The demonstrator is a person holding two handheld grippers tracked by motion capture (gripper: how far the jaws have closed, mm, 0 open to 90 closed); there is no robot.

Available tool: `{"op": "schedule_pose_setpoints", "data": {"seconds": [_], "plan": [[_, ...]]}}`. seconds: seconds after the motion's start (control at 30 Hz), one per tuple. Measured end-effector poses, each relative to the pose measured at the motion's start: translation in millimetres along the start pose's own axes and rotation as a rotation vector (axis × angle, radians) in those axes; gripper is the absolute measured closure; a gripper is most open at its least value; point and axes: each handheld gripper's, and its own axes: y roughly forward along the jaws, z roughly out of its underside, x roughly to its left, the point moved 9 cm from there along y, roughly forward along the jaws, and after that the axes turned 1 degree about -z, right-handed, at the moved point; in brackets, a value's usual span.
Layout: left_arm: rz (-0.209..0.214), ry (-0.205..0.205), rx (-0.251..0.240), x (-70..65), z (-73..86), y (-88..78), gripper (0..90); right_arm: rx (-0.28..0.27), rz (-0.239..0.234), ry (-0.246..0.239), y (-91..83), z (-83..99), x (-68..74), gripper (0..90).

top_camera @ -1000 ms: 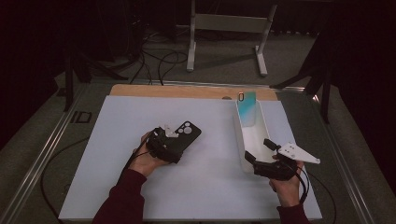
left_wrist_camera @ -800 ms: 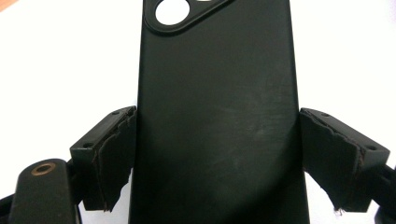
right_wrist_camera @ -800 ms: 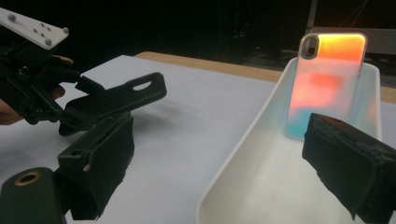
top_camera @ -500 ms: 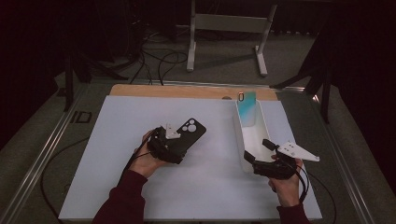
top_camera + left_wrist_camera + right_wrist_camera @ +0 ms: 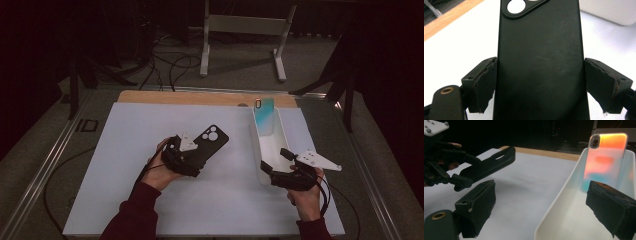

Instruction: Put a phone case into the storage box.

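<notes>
So the left gripper (image 5: 197,150) has its two jaws clamped on the long edges of a matte black rubbery phone case (image 5: 206,146), gripping it near the bottom end. In the left gripper view the black case (image 5: 540,60) runs straight out ahead between the jaws, back face toward the camera, with the camera cutout at the far end. Both pads (image 5: 485,83) sit flush against its sides, so that's a proper grip, just a wide one. From the right gripper view the same case (image 5: 487,167) looks lifted clear of the white table mat (image 5: 529,182), tilted with the far end up a bit, and there's a soft shadow under it.

The right gripper (image 5: 272,167) is at the near end of a long white plastic tray (image 5: 270,150), out to the right of the left gripper. In its own view the jaws stand wide apart with nothing between the pads: one jaw is outside the tray's (image 5: 554,205) near wall over the mat, the other is over the tray's inside. So open, not holding anything, as far as I can see.

Ahead of the right gripper, at the tray's far end, a shiny iridescent phone case (image 5: 605,160) with orange-to-teal colours stands upright, leaning against the end wall. In the high view it (image 5: 263,120) shows mostly teal.
</notes>
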Motion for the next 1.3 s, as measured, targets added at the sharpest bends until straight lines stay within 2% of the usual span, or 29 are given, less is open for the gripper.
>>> {"op": "schedule_pose_setpoints", "data": {"seconds": [0.27, 0.47, 0.6, 1.03, 1.3], "plan": [[0.002, 0.035, -0.032, -5.9, -12.9, -5.9, 15.4, 0.012, -0.034, 0.01, 3.5, -7.9, 4.8, 8.6], [0.017, 0.058, -0.062, -14.1, -23.2, -8.7, 15.4, 0.011, -0.049, -0.003, 4.8, -20.2, 6.5, 8.6], [0.033, 0.078, -0.075, -21.1, -28.7, -9.0, 15.4, 0.005, -0.067, 0.007, 6.1, -27.7, 8.5, 8.3], [0.068, 0.133, -0.124, -43.4, -47.0, -8.9, 15.4, 0.002, -0.103, 0.007, 16.8, -36.0, 17.4, 8.3], [0.09, 0.152, -0.161, -53.1, -58.7, -12.4, 15.4, 0.007, -0.119, 0.033, 25.2, -42.3, 25.2, 8.6]]}}
